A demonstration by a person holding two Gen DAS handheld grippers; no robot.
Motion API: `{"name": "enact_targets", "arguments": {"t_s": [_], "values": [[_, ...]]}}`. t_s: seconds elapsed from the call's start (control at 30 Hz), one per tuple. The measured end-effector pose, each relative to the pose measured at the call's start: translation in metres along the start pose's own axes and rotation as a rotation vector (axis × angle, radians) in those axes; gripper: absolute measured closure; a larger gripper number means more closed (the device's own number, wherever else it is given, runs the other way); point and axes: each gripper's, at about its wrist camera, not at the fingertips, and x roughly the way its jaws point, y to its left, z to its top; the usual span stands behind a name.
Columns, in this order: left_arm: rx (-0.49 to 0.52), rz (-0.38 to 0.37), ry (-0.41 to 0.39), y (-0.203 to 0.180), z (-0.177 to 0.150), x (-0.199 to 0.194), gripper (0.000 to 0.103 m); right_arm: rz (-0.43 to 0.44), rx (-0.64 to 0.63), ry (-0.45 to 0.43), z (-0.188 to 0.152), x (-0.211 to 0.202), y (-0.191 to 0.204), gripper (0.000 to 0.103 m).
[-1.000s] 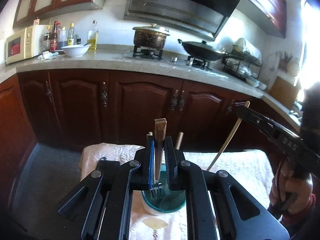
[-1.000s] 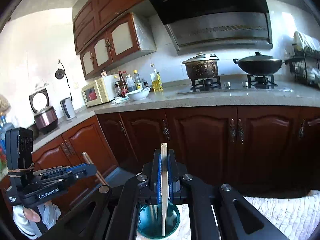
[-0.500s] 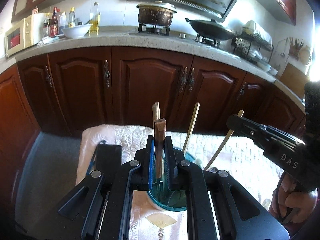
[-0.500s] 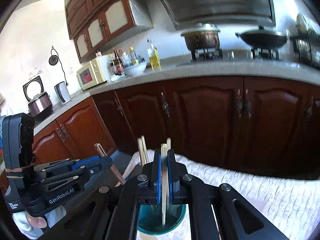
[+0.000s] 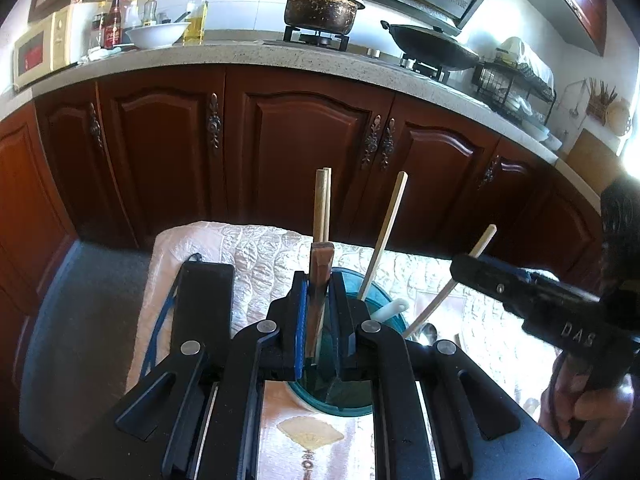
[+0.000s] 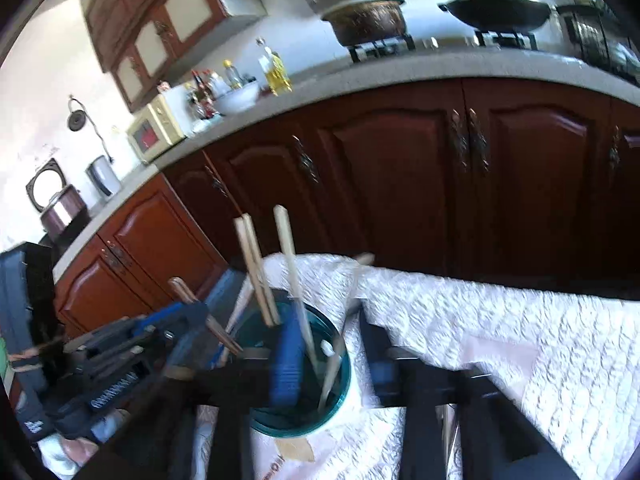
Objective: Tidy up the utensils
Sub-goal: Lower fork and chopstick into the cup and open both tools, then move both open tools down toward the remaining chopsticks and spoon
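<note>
A teal cup (image 5: 386,307) stands on the white quilted cloth with several chopsticks (image 5: 322,204) upright in it. My left gripper (image 5: 320,280) is shut on the brown wooden handle of a fork (image 5: 321,254), whose lower end reaches into the cup. In the blurred right wrist view, my right gripper (image 6: 332,356) hangs over the cup (image 6: 344,384) with its jaws opening. A pale chopstick (image 6: 352,292) leans loose between them, its tip inside the cup. The right gripper (image 5: 464,270) comes in from the right in the left wrist view. The left gripper (image 6: 192,312) is at the left of the right wrist view.
A flat black object (image 5: 204,300) lies on the cloth (image 5: 260,256) left of the cup. A metal spoon (image 5: 426,332) lies right of it. Dark wooden cabinets (image 5: 312,152) rise behind the table. A person's hand (image 5: 592,408) holds the right gripper.
Both grippers have sunk towards the cup, which now shows more chopsticks. The right jaws, shut on the chopstick before, have come apart and the view has rolled. The left grip on the fork is unchanged.
</note>
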Motion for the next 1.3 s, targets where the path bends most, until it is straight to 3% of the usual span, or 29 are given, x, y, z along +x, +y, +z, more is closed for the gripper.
{"name": "enact_targets", "arguments": {"t_s": [0.17, 0.23, 0.3, 0.67, 0.97, 1.3], "values": [[-0.009, 0.0, 0.004, 0.001, 0.0, -0.002, 0.083, -0.004, -0.011, 0.008, -0.008, -0.004, -0.001, 0.063], [-0.011, -0.001, 0.001, 0.0, -0.001, -0.005, 0.068, -0.013, -0.021, 0.01, -0.01, -0.007, -0.001, 0.063], [-0.015, -0.002, -0.005, 0.0, -0.003, -0.008, 0.063, -0.021, -0.023, 0.012, -0.012, -0.011, -0.002, 0.06], [0.007, 0.027, -0.031, -0.008, -0.006, -0.022, 0.062, -0.043, -0.007, 0.041, -0.023, -0.021, -0.01, 0.058], [0.033, 0.05, -0.073, -0.016, -0.009, -0.04, 0.062, -0.047, -0.022, 0.014, -0.031, -0.042, -0.005, 0.058], [0.08, 0.022, -0.089, -0.041, -0.022, -0.052, 0.062, -0.103, -0.049, -0.017, -0.045, -0.073, -0.011, 0.058]]}}
